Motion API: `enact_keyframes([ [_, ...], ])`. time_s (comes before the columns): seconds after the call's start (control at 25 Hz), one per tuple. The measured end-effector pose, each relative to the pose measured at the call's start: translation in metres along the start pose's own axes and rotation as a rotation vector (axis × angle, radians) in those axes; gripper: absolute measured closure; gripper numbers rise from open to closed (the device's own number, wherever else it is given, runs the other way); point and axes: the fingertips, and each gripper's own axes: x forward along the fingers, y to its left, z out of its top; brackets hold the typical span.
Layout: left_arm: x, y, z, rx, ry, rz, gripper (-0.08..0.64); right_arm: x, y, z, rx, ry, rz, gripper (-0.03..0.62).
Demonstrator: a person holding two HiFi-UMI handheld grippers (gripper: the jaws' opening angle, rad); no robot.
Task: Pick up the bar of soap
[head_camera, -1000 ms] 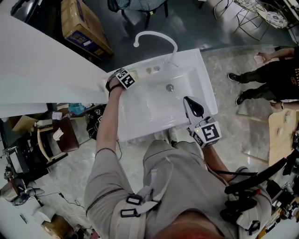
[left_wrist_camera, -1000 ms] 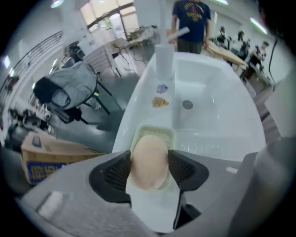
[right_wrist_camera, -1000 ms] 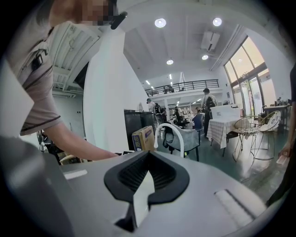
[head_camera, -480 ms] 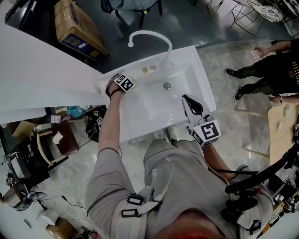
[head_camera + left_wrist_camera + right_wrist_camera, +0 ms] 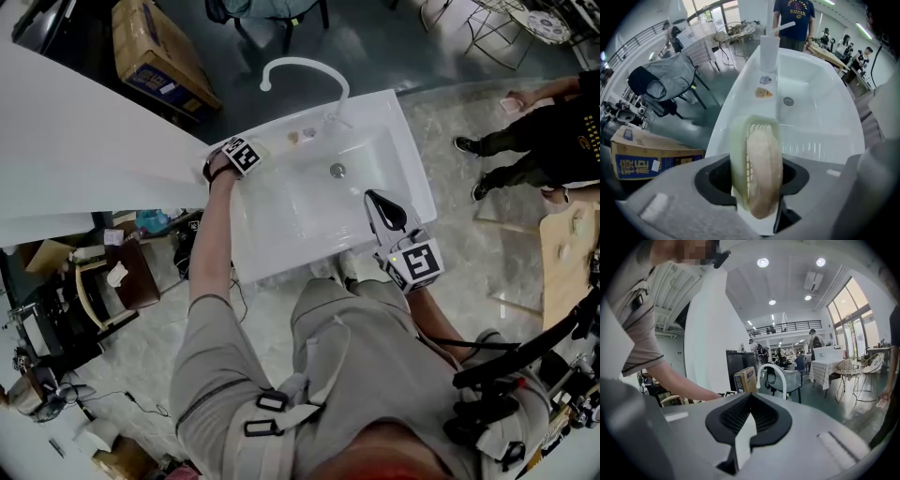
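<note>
Over the sink [image 5: 281,234], the right gripper [image 5: 386,214] hung idle, jaws pressed together, empty. At its back corner the left gripper [image 5: 757,183] was closing, pinching dish [image 5: 739,150] and soap [image 5: 765,161] together on edge, seemingly to lift the bar.

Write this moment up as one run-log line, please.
step: grasp | left gripper: jaws closing, bar of soap and soap dish between them | right gripper: empty, over sink

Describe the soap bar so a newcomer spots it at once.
On the back ledge of the white sink, left of the faucet, the left gripper is closing its jaws. Between them stands the bar of soap: a beige oval against a pale green slotted dish, unlike the flat scraps beyond.
</note>
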Motion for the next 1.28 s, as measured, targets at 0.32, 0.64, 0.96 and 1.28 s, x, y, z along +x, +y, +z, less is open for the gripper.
enact_keyframes([
  [0.32,0.000,0.000,0.003,-0.029,-0.003,-0.064,0.350,-0.006,-0.015,-0.003,0.008,0.002,-0.048,0.589],
  [0.64,-0.008,0.007,0.011,-0.017,-0.074,-0.019,0.314,-0.007,-0.013,-0.006,0.015,0.016,-0.058,0.589],
  [0.96,-0.015,0.013,0.018,0.027,-0.114,0.043,0.360,-0.003,-0.013,-0.009,0.023,0.022,-0.046,0.589],
  [1.28,0.001,0.006,0.013,0.101,-0.028,0.079,0.292,-0.004,-0.013,-0.012,0.036,0.041,-0.053,0.589],
])
